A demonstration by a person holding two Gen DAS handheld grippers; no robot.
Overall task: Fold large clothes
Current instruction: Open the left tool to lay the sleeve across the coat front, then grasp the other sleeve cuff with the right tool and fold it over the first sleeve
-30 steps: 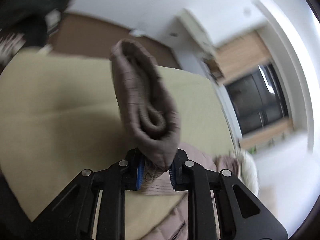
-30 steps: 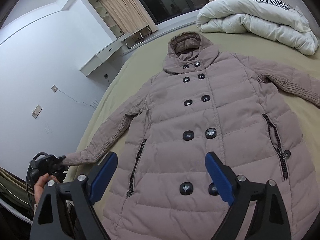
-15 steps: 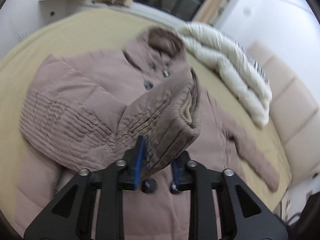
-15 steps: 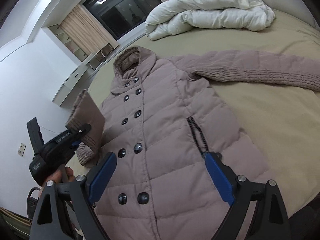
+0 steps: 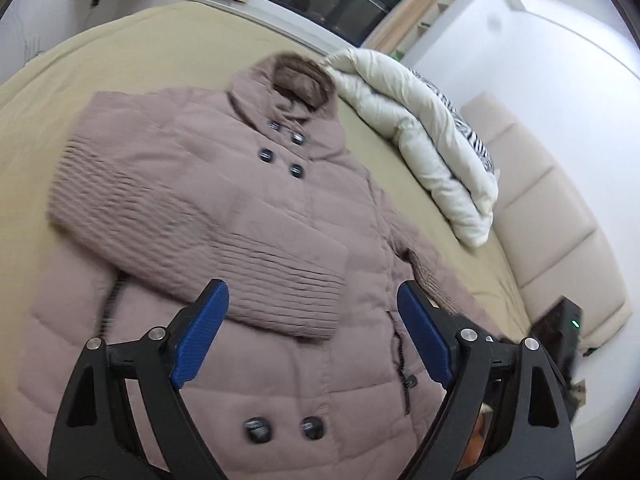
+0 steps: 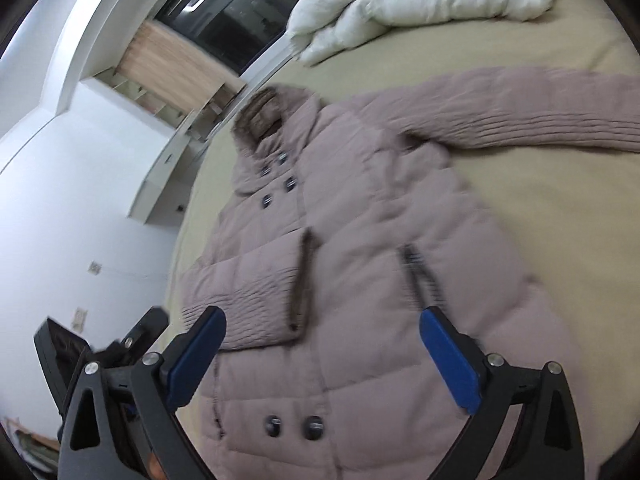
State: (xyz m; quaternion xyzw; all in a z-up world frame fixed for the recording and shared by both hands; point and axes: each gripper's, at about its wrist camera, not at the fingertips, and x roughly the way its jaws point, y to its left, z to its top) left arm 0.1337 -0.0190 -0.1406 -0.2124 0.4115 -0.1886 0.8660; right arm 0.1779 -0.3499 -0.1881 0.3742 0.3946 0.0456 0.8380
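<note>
**Coat on bed: one sleeve folded, one outstanding**

- Coat (image 5: 280, 240): mauve, quilted, buttoned, front up, flat on the bed (image 5: 120, 60). Hood (image 5: 296, 76) lies at the coat's far end, beside the duvet (image 5: 420, 140).
- Folded sleeve (image 5: 224, 264): laid across the coat's chest, cuff ending near the centre button line. Judged placed there to narrow the coat for folding.
- Other sleeve (image 6: 520, 116): stretched straight out from the coat's shoulder onto bare bed; judged the next part to fold in.
- Left gripper (image 5: 312, 336): fingers spread wide, holding nothing, hovering over the folded cuff.
- Right gripper (image 6: 320, 360): fingers likewise apart and empty, above the coat's lower front, near the pocket zip (image 6: 420, 276).
- Duvet: bunched beyond the hood, clear of the coat's body.
</note>
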